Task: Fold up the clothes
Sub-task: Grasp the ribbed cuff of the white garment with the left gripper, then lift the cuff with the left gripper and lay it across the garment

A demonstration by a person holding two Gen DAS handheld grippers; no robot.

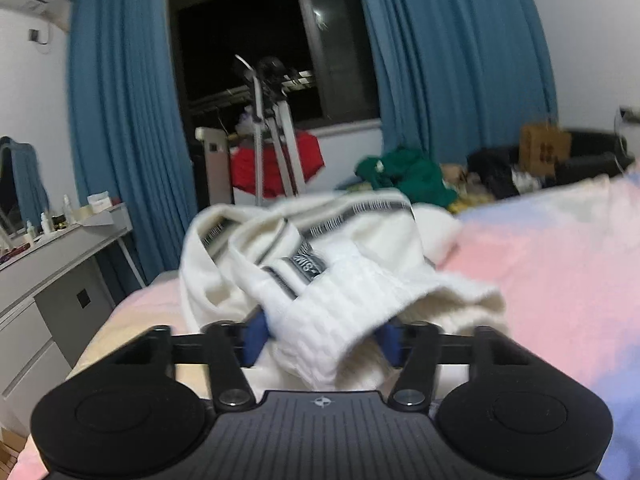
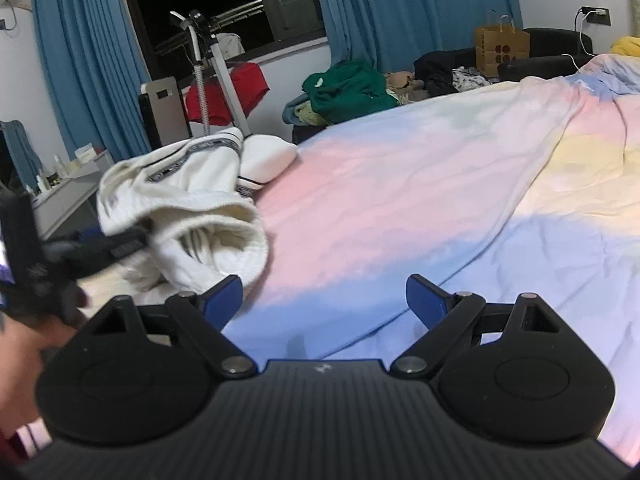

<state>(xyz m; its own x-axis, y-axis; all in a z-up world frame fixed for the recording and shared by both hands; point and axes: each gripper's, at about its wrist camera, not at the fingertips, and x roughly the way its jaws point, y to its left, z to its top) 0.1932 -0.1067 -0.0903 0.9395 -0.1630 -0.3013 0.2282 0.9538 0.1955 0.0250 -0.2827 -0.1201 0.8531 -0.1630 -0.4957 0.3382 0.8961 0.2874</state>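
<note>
While the left tool point(image 1: 322, 334) grips the white garment point(image 1: 340, 264) over the pastel bedspread point(image 2: 400, 200), the right tool point(image 2: 324, 300) gapes before blue curtains point(image 2: 400, 8).

So the white knit garment point(image 1: 340, 276) with dark patterned trim is all bunched up, not folded at all, lying crumpled near the left edge of the pastel bedspread point(image 2: 400, 184), one cuff gaping open.
</note>
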